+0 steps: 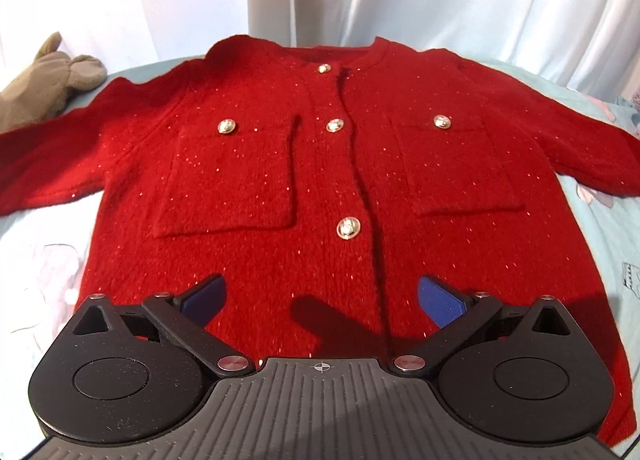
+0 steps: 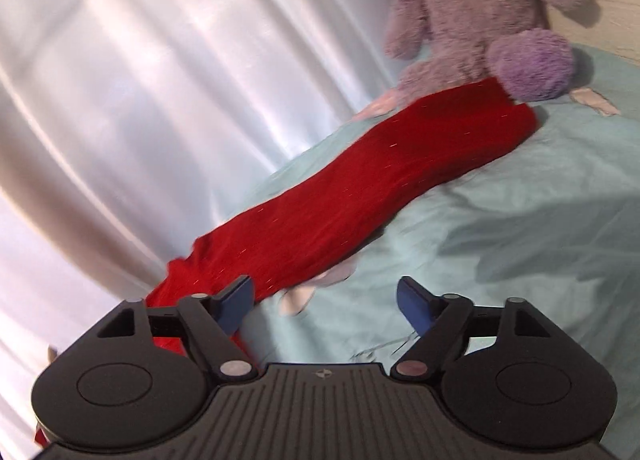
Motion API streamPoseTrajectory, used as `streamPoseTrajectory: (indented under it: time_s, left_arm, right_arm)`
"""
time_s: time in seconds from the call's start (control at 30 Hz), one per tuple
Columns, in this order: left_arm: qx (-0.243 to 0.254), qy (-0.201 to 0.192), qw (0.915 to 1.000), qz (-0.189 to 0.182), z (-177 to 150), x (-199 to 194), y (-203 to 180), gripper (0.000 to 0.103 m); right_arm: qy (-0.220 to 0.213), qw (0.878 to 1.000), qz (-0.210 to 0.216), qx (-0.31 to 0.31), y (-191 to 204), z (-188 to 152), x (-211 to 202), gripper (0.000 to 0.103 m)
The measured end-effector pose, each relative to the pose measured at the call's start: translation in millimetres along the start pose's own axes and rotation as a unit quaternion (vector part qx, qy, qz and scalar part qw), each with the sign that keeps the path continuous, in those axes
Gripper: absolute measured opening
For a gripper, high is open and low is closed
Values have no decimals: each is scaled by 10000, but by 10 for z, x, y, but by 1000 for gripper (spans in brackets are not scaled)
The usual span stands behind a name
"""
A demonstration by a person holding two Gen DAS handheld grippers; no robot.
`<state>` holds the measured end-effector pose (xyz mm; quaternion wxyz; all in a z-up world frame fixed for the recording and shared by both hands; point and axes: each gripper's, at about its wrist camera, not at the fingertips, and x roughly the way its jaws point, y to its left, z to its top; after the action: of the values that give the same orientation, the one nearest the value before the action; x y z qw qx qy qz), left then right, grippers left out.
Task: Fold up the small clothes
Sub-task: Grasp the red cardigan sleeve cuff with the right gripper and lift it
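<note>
Honestly, red cardigan [image 1: 320, 164] lies flat on the bed [image 2: 500, 220], both tools (left tool [image 1: 320, 296], right tool [image 2: 324, 300]) gaping and empty; a shallow pinch near its sleeve [image 2: 360, 188] could bunch the knit.

The cardigan [image 1: 320, 180] is a fuzzy red knit, matt, with fine glittering threads throughout. Its buttons [image 1: 347, 229] are polished, gold-coloured metal by their look. The bedsheet [image 2: 500, 220] is smooth, matt pale-blue cloth, lightly creased. The curtain [image 2: 160, 80] is white fabric with a satin sheen. The purple soft toy [image 2: 488, 12] has a shaggy plush pile; the tan soft toy [image 1: 44, 80] is short, matt plush. Both gripper bodies are matt black plastic, ribbed on top, with bright metal pivot pins. The pads [image 1: 442, 302] are blue with a fine texture.
</note>
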<state>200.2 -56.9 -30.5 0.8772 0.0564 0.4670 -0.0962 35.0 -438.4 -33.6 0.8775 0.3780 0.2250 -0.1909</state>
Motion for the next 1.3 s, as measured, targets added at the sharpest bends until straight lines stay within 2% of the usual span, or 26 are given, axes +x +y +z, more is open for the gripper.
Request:
streamPoseTrajectory:
  time_s: [0.03,0.13,0.23,0.37,0.5,0.57,0.6,0.63,0.67,0.7,0.8,0.87,0.93,1.0,1.1,1.2,1.3]
  left_arm:
    - [-38,3,10000,-7,40,72,14,103]
    - [-180,14,9998,-20,134,265,58,103]
    - [-277,115,9995,-69,191,426,86,103]
    - [-308,239,9990,-212,195,555,91,103]
    - [-155,173,9996,-129,172,587,63,103]
    - [-84,152,9998,-84,166,601,45,103]
    - [-44,150,9999,-65,165,604,34,103]
    - [-33,143,9999,-59,162,601,32,103]
    - [-32,137,9999,-61,168,609,37,103]
    - [-26,130,9999,-67,167,609,42,103]
    - [-21,115,9999,-71,165,615,41,103]
    - [-19,98,9999,-47,161,622,33,103]
    - [-22,96,9999,-46,158,621,34,103]
    - [-20,130,9999,-73,170,616,43,103]
    - [-135,192,9996,-158,207,580,104,103]
    - [-332,106,9990,-275,228,489,227,103]
    - [-453,-123,9981,-390,254,378,369,103]
  right_arm:
    - [-122,9996,-227,149,-128,82,50,59]
    - [-322,9951,-559,751,-514,287,172,52]
    - [-431,9858,-438,1565,-890,467,328,51]
    - [-686,9682,-685,2308,-1210,602,564,52]
    - [-921,9576,-643,2654,-1355,708,730,49]
    - [-963,9578,-667,2623,-1370,777,820,45]
    - [-960,9574,-721,2626,-1369,805,862,33]
    - [-928,9568,-824,2629,-1377,832,906,14]
    - [-864,9570,-929,2609,-1384,862,942,8]
    - [-844,9585,-990,2537,-1371,886,967,8]
    - [-1031,9701,-1265,1796,-1102,984,894,8]
    - [-1281,9785,-1334,911,-706,1040,793,8]
    - [-1439,9819,-1228,46,-242,1067,734,8]
    - [-1553,9820,-773,-743,298,1023,645,8]
    - [-1577,9734,150,-1657,1082,798,576,8]
    - [-1173,9574,1227,-2335,1745,360,613,8]
    - [-502,9340,1902,-2982,2174,-234,801,8]
